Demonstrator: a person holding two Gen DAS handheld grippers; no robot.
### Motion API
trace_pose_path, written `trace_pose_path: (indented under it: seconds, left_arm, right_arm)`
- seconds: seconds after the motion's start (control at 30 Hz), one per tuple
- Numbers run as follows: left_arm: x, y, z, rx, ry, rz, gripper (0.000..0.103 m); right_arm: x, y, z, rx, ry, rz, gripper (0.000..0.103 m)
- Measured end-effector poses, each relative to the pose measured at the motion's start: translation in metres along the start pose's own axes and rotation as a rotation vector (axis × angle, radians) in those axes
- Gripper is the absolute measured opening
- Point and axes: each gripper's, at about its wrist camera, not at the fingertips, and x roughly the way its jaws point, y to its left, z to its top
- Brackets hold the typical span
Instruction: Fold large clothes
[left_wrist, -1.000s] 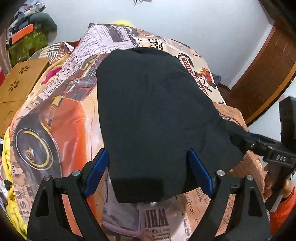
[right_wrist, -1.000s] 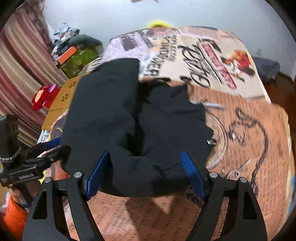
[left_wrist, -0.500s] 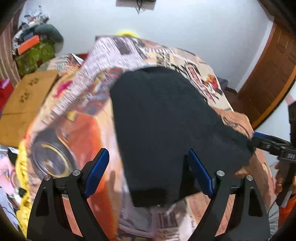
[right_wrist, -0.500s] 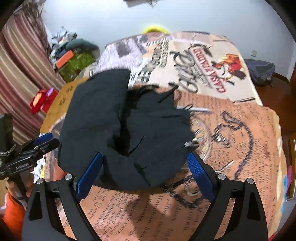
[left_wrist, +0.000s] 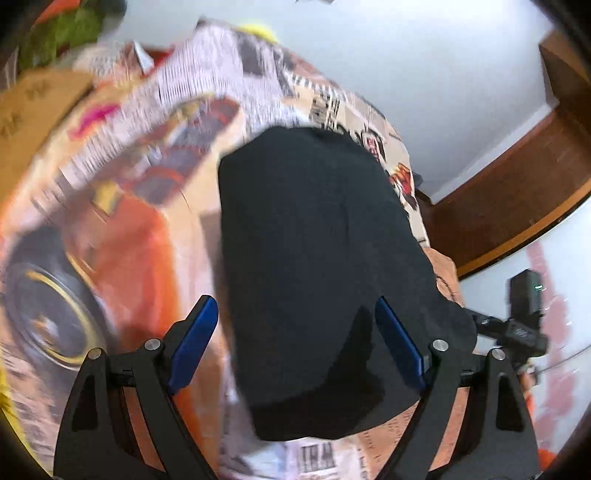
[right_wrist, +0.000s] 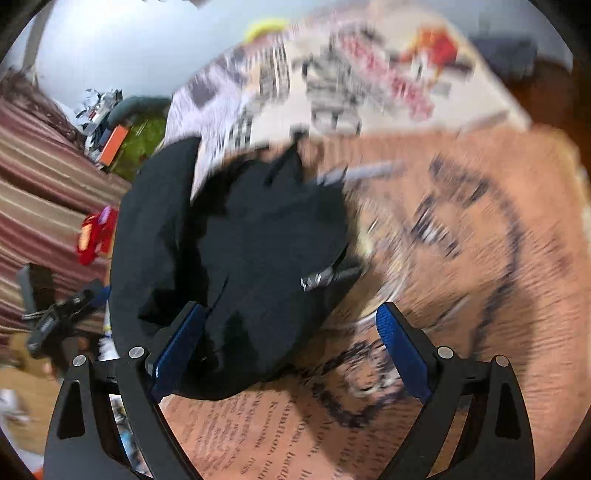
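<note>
Left wrist view: the left gripper has its two blue-padded fingers spread wide, gripping nothing. A black garment lies on the bed between and beyond them, and its near folded edge falls in the gap between the fingers. From here the garment looks smooth and long, reaching toward the far end of the bed. It rests on a printed bedspread with an orange car and a gold-rimmed wheel on the left and newspaper-style print farther off. At the right edge, the right gripper shows as a black tool just beside the garment's right corner. A white wall and brown wood trim stand behind.

Right wrist view: the right gripper is also wide open, with nothing held. The black garment sits bunched and rumpled, mostly to the left of the gap, with the left finger over its near edge. A small metal zipper pull shows near its right side. To the right lies bare bedspread with tan newsprint and a dark chain drawing, blurred. At the left edge the left gripper appears beside the garment; a red object and striped curtains lie beyond
</note>
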Motion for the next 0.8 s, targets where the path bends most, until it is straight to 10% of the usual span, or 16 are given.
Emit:
trace_pose_path:
  seconds: [0.47, 0.8]
  left_arm:
    - [0.067, 0.033, 0.02, -0.212, 0.12, -0.17, 0.103]
    - [0.045, 0.015, 0.016, -0.175, 0.117, -0.13, 0.084]
  right_arm:
    - [0.06, 0.008, 0.025, 0.042, 0.14, 0.134, 0.092]
    - [0.05, 0.015, 0.025, 0.037, 0.118, 0.214, 0.038]
